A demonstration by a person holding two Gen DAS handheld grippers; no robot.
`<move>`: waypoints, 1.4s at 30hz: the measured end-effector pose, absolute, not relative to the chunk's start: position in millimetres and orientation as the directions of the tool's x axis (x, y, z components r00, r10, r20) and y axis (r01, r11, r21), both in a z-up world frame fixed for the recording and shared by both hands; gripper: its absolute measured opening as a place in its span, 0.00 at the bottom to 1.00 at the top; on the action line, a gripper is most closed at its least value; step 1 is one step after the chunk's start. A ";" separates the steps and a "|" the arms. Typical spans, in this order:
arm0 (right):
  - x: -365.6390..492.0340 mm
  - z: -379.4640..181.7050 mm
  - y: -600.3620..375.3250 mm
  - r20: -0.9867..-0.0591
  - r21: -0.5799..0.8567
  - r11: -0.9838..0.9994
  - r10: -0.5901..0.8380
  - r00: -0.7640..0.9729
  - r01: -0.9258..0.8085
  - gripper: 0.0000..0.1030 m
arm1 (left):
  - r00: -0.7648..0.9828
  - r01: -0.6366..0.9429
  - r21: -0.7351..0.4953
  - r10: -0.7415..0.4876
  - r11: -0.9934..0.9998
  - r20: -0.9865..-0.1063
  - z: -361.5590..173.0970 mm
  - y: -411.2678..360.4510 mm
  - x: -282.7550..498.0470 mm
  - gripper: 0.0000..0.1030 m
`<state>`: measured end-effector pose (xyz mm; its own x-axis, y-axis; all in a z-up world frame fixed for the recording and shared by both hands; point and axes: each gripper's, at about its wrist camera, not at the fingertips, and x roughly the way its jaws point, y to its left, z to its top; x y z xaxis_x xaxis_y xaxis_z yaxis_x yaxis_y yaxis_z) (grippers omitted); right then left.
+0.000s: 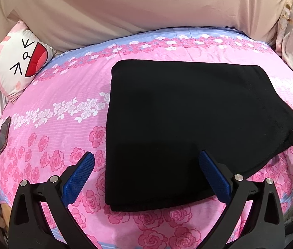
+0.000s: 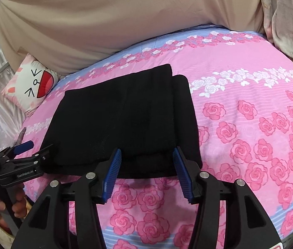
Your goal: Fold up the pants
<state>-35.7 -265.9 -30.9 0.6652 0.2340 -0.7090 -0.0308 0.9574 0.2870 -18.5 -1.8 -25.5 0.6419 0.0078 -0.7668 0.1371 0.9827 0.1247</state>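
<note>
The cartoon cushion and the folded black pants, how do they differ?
The cartoon cushion is pale pink and white with a drawn face; the black pants are plain and dark. The cushion is plump and sits at the bed's far left corner; the pants lie flat, folded, mid-bed. Both rest on the rose-print bedspread.

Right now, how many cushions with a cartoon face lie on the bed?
1. The cushion lies at the far left corner of the bed, left of the folded black pants. Others may be hidden outside the views.
</note>
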 end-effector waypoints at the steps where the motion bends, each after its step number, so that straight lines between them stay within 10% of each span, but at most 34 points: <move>1: -33.7 -31.7 -264.4 -0.712 0.279 0.960 0.228 0.664 -0.031 0.50 | 0.641 0.137 0.124 0.008 0.983 -0.768 -25.8 -2.2 -18.0 0.95; 10: -51.9 -6.2 -274.2 -0.683 0.192 0.981 0.154 0.714 -0.028 0.01 | 0.639 0.140 0.130 0.011 0.982 -0.769 -27.3 -4.8 -17.6 0.95; 20: -40.3 11.8 -273.3 -0.649 0.181 0.983 0.144 0.747 -0.032 0.12 | 0.635 0.139 0.123 0.007 0.983 -0.772 -29.7 -5.2 -16.5 0.95; 24: -18.6 2.5 -252.0 -0.662 0.119 0.991 0.126 0.739 -0.063 0.41 | 0.634 0.141 0.125 0.007 0.982 -0.773 -29.6 -6.0 -17.0 0.95; 42: -20.5 -19.5 -302.4 -0.701 0.268 0.961 0.146 0.698 0.068 0.55 | 0.629 0.148 0.112 -0.006 0.983 -0.778 -33.5 -5.8 -8.9 0.96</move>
